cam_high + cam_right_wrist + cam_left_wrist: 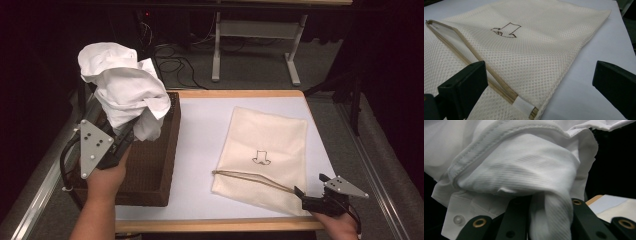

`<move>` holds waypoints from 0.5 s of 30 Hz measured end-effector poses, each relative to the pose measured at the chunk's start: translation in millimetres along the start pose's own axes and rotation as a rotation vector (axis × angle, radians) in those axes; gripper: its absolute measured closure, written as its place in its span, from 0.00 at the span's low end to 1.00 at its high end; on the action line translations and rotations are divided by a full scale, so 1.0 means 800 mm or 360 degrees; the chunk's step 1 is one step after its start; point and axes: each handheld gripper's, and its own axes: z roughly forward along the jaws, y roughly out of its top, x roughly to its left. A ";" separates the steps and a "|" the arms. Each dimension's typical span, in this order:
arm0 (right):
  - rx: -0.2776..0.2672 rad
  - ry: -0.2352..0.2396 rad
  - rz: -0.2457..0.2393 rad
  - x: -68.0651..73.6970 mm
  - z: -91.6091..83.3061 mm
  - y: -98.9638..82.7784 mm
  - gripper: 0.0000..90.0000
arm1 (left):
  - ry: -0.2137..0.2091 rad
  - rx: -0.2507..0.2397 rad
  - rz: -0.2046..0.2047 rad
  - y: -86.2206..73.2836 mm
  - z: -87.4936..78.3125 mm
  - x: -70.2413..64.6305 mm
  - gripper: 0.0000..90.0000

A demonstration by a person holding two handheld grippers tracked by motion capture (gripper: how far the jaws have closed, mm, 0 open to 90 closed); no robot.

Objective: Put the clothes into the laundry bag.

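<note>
Two forearms were seen coming in from the bottom of the high view, each hand holding a claw. On the left side, the left gripper (pixel 131 131) was held up over a brown woven basket (pixel 160 165), and a bunched white shirt (pixel 125 85) was pinched in its jaws. Most of the shirt was lifted above the basket's rim, up in the air. Near the front right edge of the white table top (pixel 200 150), the right gripper (pixel 307 192) was rested low, just beside the corner of a cream mesh bag (pixel 272 150). That bag was laid flat on the table, well apart from the basket, and a small dark drawing (pixel 261 158) was printed on it. In the left gripper view, a twisted fold of the white shirt (pixel 524 170) was squeezed between the two black jaws, which were almost closed on the cloth. A thick seam and a small button (pixel 458 219) were seen on the cloth. In the right gripper view, the two black jaws were spread wide apart and nothing was held between them. The mesh bag (pixel 536 37) was spread out in front of them, and its tan zipper (pixel 474 62) was run close past the left jaw, ending at a white tab (pixel 523 105).
</note>
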 end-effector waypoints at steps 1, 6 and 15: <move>0.0000 0.0000 0.0000 0.000 0.000 0.000 0.00 | -0.0025 -0.0017 -0.0014 0.003 0.001 -0.003 0.86; -0.0005 -0.0002 -0.0004 0.000 -0.001 0.000 0.01 | -0.0117 -0.0042 -0.0025 0.014 0.012 -0.022 0.86; -0.0004 0.0015 -0.0007 0.000 -0.001 0.001 0.02 | -0.0257 -0.0104 -0.0044 0.026 0.039 -0.069 0.86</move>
